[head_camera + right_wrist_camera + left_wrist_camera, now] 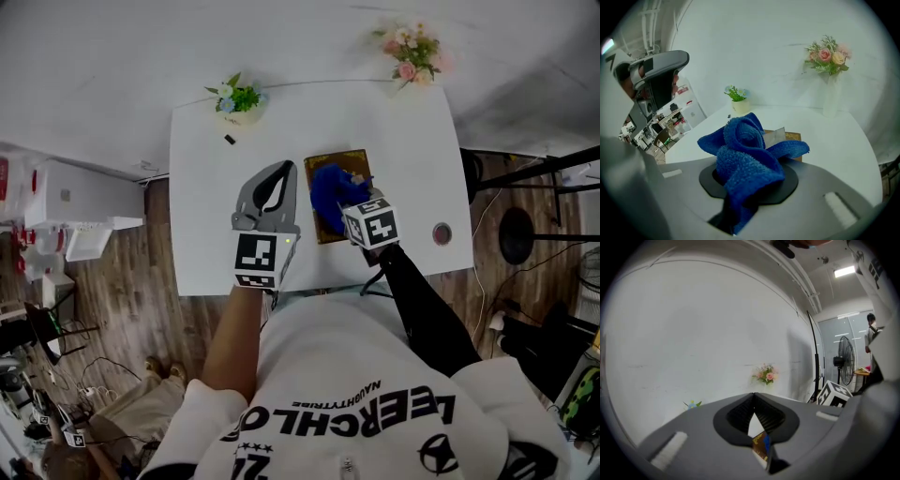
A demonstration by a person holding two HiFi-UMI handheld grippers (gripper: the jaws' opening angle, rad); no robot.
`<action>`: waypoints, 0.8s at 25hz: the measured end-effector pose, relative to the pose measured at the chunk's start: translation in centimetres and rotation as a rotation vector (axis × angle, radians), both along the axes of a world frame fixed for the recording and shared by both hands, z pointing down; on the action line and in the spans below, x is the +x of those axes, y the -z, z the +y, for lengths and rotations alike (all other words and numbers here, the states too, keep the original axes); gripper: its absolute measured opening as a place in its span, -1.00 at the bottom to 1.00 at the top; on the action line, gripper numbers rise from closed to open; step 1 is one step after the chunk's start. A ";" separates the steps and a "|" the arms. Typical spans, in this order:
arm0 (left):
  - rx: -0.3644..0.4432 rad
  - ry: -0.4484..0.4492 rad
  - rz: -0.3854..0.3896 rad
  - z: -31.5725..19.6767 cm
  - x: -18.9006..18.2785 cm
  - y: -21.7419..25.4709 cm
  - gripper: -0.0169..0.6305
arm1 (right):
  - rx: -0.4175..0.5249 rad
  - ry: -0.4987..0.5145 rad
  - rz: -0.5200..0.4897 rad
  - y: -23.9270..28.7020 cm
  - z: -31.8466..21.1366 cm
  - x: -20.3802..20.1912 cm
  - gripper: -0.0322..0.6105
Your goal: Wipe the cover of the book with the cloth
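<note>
A brown book (339, 161) lies on the white table (216, 234), right of centre. A bunched blue cloth (331, 190) rests on its cover, and my right gripper (345, 204) is shut on that cloth. In the right gripper view the cloth (747, 150) fills the jaws, with a corner of the book (794, 137) showing behind it. My left gripper (280, 170) hovers just left of the book, shut, with nothing in it. Through the gap below its closed tips (753, 397) a sliver of the book (760, 445) shows.
A small potted plant (240, 97) and a vase of pink flowers (411, 49) stand at the table's far edge. A small black item (230, 139) lies near the plant, and a round red-centred object (442, 232) at the right. Dark stools (520, 234) stand to the right.
</note>
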State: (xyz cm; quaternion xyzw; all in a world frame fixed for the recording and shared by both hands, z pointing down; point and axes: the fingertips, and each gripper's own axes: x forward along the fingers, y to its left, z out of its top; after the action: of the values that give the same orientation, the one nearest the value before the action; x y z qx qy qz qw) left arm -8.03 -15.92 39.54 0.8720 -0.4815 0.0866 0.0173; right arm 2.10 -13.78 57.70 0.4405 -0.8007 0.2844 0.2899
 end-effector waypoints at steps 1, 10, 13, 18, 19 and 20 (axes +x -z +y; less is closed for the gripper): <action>-0.003 0.011 0.003 0.0 0.1 0.1 -0.77 | -0.003 0.000 0.001 0.0 0.0 0.5 -0.62; -0.036 0.062 -0.051 0.2 2.4 -0.6 -0.77 | -0.003 -0.011 0.016 -0.4 -0.5 6.0 -0.62; -0.019 0.073 -0.056 0.3 3.4 -0.5 -0.77 | 0.009 -0.029 0.020 -0.6 -1.0 8.1 -0.62; 0.003 0.096 -0.068 0.6 4.7 0.0 -0.77 | 0.019 -0.074 0.033 -0.7 -1.4 11.4 -0.62; 0.004 0.093 -0.069 0.6 4.8 0.0 -0.77 | 0.020 -0.088 0.041 -0.7 -1.4 12.1 -0.62; 0.003 0.093 -0.069 0.7 4.9 -0.1 -0.77 | 0.018 -0.102 0.048 -0.8 -1.4 12.7 -0.62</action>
State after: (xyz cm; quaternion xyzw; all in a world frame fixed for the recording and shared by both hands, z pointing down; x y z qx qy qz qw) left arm -3.11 -15.25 39.62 0.8451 -0.5221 0.1151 0.0035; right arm 14.82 -15.20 58.53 0.4901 -0.7725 0.2808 0.2900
